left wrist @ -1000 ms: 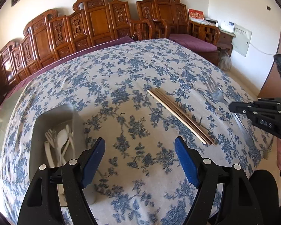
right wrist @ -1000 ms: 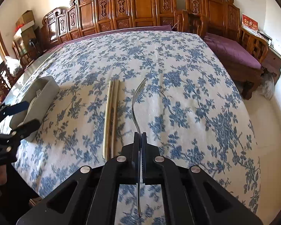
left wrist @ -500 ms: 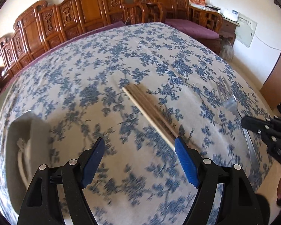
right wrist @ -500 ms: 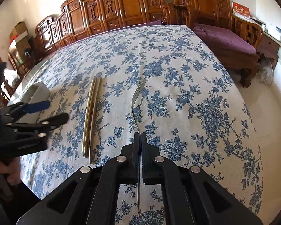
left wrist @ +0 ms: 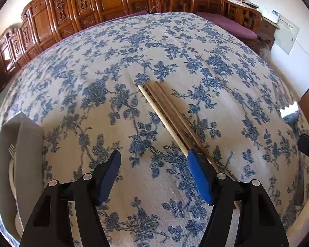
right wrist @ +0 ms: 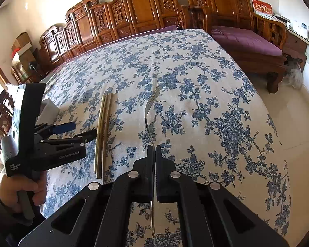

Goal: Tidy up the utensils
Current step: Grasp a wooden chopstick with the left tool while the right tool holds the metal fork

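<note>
Wooden chopsticks (left wrist: 171, 119) lie together on the blue floral tablecloth; they also show in the right wrist view (right wrist: 103, 131). My left gripper (left wrist: 154, 164) is open, its right blue pad over the chopsticks' near end; it also shows in the right wrist view (right wrist: 80, 130). My right gripper (right wrist: 155, 150) is shut on a metal fork (right wrist: 151, 111), tines pointing away, held just above the cloth. A grey utensil tray (left wrist: 24, 142) at the left holds white utensils and a fork.
Carved wooden chairs (right wrist: 134, 14) line the table's far side. A purple-cushioned bench (right wrist: 247, 41) stands at the right. The table edge (right wrist: 278, 135) drops to the floor on the right.
My left gripper has moved right from the tray to the chopsticks' near end. My right gripper stays shut on the fork and has lifted it slightly.
</note>
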`<state>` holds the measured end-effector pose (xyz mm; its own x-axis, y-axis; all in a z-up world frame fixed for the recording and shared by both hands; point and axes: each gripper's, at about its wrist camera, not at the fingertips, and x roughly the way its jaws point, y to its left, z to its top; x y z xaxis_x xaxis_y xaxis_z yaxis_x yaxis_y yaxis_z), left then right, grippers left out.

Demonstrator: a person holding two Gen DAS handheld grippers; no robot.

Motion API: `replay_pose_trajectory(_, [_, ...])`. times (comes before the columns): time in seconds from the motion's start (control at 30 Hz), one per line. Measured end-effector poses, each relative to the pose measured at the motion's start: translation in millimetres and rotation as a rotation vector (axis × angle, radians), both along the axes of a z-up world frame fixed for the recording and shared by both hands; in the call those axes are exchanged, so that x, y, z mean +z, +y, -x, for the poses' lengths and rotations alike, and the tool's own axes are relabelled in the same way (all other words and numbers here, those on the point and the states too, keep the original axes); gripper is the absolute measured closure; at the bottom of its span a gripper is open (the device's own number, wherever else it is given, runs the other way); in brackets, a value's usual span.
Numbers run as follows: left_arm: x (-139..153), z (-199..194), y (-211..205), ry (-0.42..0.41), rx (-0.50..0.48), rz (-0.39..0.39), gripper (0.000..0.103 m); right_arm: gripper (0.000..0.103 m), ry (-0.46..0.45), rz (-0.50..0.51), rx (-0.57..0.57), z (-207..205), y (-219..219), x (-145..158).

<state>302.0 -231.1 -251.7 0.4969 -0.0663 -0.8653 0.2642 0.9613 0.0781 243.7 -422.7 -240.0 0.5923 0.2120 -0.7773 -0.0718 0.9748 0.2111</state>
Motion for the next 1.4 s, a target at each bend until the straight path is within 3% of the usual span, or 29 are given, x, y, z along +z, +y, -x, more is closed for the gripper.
replay_pose_trajectory(0.07, [-2, -1, -1, 0.007, 0.02, -0.038, 0.046, 0.1, -0.001, 0.001, 0.006, 0, 2, 0])
replay_pose_trajectory(0.23, [-2, -4, -2, 0.025, 0.029, -0.045, 0.047, 0.1, -0.002, 0.003, 0.017, 1, 7, 1])
replay_pose_trajectory(0.5, [2, 0, -5, 0.035, 0.035, 0.02, 0.047, 0.1, -0.008, -0.001, 0.018, 1, 8, 4])
replay_pose_trajectory(0.8, [-2, -5, -25, 0.036, 0.02, -0.09, 0.047, 0.1, -0.011, -0.01, 0.016, 2, 6, 5])
replay_pose_trajectory(0.9, [-2, -9, -22, 0.04, 0.037, -0.077, 0.048, 0.1, -0.013, -0.011, 0.021, 2, 7, 6])
replay_pose_trajectory(0.97, [-2, -8, -20, 0.045, 0.036, -0.062, 0.055, 0.1, -0.015, -0.01, 0.023, 3, 8, 7])
replay_pose_trajectory(1.03, [-1, -5, -20, 0.045, 0.025, -0.052, 0.072, 0.1, -0.015, -0.012, 0.026, 2, 8, 6])
replay_pose_trajectory(1.07, [-1, -3, -20, 0.047, 0.018, -0.05, 0.076, 0.1, -0.016, -0.011, 0.027, 2, 8, 6])
replay_pose_trajectory(1.13, [-1, 0, -19, 0.052, 0.008, -0.047, 0.098, 0.1, -0.014, -0.009, 0.03, 2, 9, 6])
replay_pose_trajectory(1.4, [1, 11, 7, 0.061, 0.02, -0.031, 0.099, 0.1, -0.019, -0.011, 0.044, 3, 14, 9])
